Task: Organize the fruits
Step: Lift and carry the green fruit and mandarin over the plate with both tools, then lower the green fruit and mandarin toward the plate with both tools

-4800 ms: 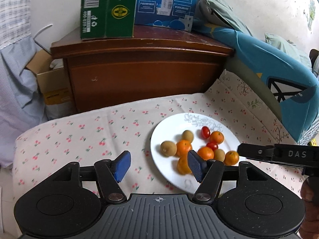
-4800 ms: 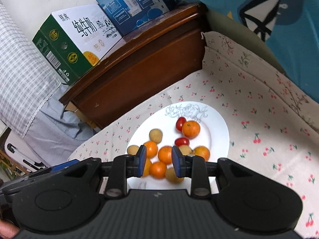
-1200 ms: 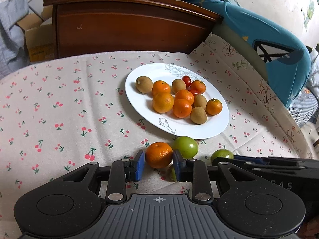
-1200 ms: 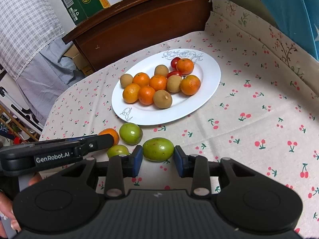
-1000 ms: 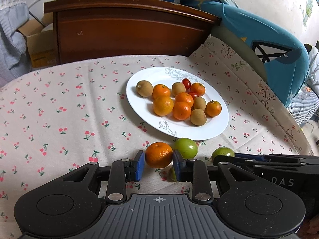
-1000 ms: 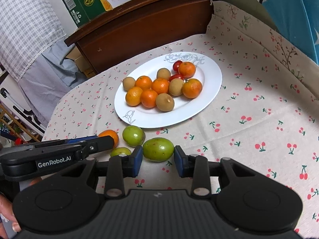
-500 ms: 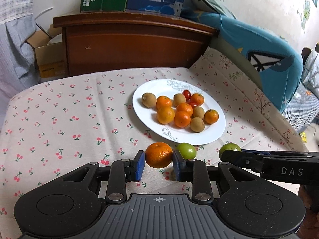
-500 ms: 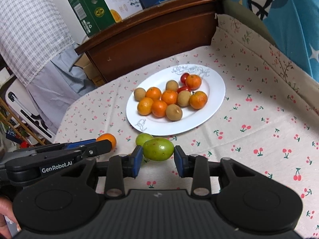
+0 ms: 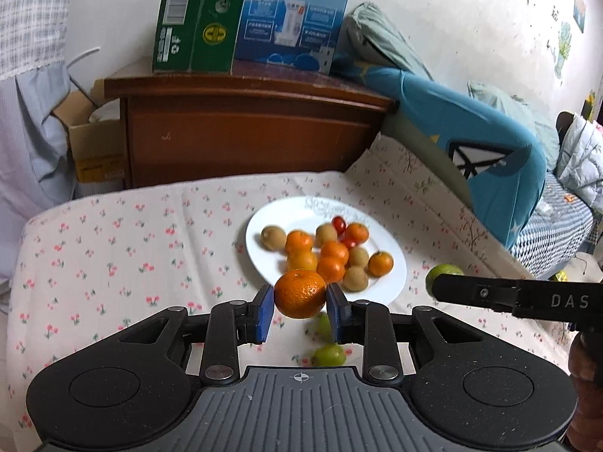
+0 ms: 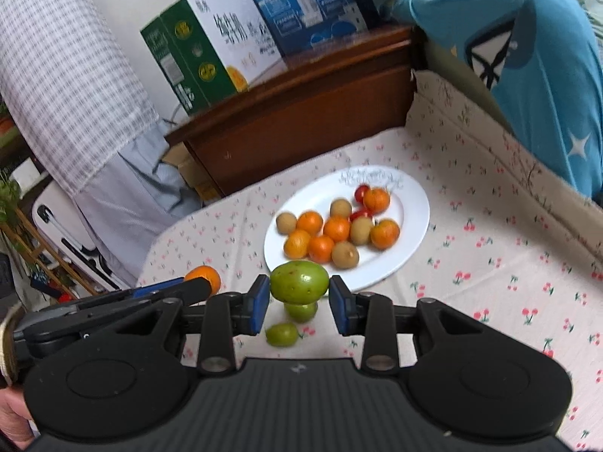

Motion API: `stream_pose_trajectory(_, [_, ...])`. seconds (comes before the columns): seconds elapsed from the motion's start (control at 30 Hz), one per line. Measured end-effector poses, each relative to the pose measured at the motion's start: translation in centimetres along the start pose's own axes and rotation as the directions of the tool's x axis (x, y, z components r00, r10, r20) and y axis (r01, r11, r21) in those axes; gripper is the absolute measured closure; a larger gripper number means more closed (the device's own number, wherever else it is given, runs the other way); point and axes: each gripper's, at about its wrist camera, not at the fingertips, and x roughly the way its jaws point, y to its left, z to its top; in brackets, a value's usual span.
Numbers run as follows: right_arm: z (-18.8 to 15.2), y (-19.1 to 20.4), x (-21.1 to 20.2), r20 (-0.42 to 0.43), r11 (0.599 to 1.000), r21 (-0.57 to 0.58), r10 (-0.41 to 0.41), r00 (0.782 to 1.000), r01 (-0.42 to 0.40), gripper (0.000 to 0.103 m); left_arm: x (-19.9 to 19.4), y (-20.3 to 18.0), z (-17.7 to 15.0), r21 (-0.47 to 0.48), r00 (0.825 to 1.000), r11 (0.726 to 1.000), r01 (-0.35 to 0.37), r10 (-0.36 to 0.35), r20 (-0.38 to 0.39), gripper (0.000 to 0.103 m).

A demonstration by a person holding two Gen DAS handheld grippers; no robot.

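In the left wrist view, a green carton [image 9: 192, 19] and a blue carton [image 9: 297, 15] are being carried on a wooden cabinet [image 9: 245, 128] at the upper left of the frame. Below, a cherry-print cloth [image 9: 113, 248] is being shown spread over the tabletop. At centre frame, a white plate [image 9: 392, 282] is being filled with tangerines, brown kiwi-like fruits and cherry tomatoes. At lower centre, an orange tangerine [image 9: 300, 293] is being pinched by the left tool [image 9: 300, 310] between its blue pads, above the cloth and just in front of the plate's near rim. Two small green fruits [image 9: 328, 354] are being left on the cloth beneath it. At the right edge, the right tool's arm is being seen with a green fruit at its tip.

In the right wrist view, the left tool's arm is being seen at lower left with the tangerine at its tip. At centre, a large green fruit [image 10: 299, 282] is being gripped by the right tool [image 10: 299, 301] between its pads, clear of the cloth and before the plate's near rim. At upper right, a blue cushion [image 10: 527, 56] is being shown.
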Motion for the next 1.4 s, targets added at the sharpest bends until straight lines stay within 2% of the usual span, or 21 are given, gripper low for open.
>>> stream_pose_trajectory(0.27, [2.9,-1.1,0.0,0.032,1.000,0.015,0.000,1.000,-0.001,0.069,1.8,0.4,2.5,0.030,1.000,0.999,0.017,-0.017,0.006,0.076])
stream_pose_trajectory(0.6, [5.1,-3.9,3.5,0.019,0.993,0.102,-0.054,0.998,0.052,0.069,7.2,1.3,5.3,0.031,0.998,0.998,0.046,-0.045,-0.033,0.075])
stream_pose_trajectory(1.07, [6.0,-6.8,8.7,-0.041,0.977,0.185,-0.099,0.994,0.105,0.069,14.4,1.2,7.0,0.065,0.994,0.996,0.055,-0.049,-0.097,0.075])
stream_pose_trajectory(1.4, [5.7,-7.8,10.6,-0.065,0.967,0.215,-0.122,0.990,0.133,0.067,16.2,1.0,7.0,0.061,0.992,0.997,0.055,-0.047,-0.115,0.074])
